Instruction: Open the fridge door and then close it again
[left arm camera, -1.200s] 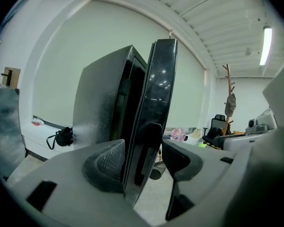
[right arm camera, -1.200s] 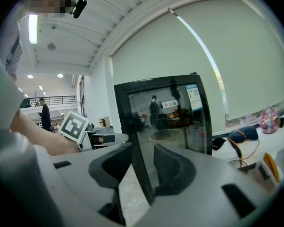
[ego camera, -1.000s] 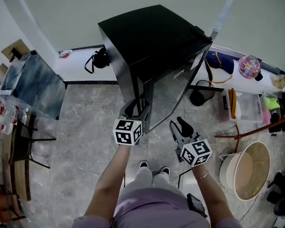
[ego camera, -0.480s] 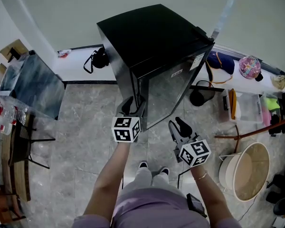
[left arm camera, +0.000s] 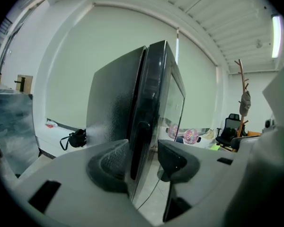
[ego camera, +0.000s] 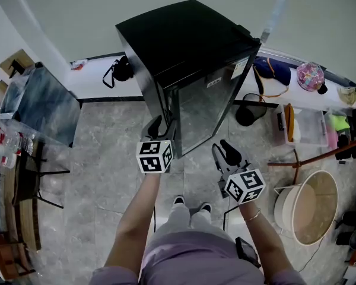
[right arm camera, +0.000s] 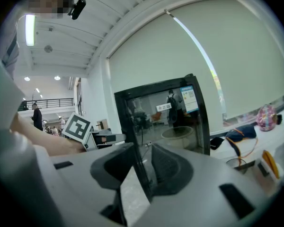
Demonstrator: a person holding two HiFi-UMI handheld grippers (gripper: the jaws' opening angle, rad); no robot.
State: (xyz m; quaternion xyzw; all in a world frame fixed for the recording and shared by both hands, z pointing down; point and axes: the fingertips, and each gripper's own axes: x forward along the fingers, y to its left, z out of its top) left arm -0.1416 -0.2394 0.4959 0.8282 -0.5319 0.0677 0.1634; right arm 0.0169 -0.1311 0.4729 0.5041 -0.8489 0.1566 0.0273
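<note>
quick update: a sec ago the fridge (ego camera: 184, 34) door (ego camera: 204, 108) is hanging a bit ajar, free edge swung out toward the person. now it sits back against the body and looks shut, or v close to it. can't see the seal, so not 100% sure.

the left gripper (ego camera: 160, 127) is at the door's near-left edge. its jaws have just been closing in but are apart, straddling that edge and the handle slot (left arm camera: 138, 145). there's a gap beside the right pad, so imo nothing is clamped.

the right gripper (ego camera: 223, 154) hangs in front of the door, not touching it. its jaws have also been narrowing, a small gap is left, and nothing is between them afaict.

for the task, that reads like the close half is basically done. prob just needs a last nudge or a let-go.

the fridge stands in the middle of the scene, backed up near the far wall and upright, so its long axis is vertical. the door faces near and a bit right. hinge side is far right, opening edge is near left.
</note>
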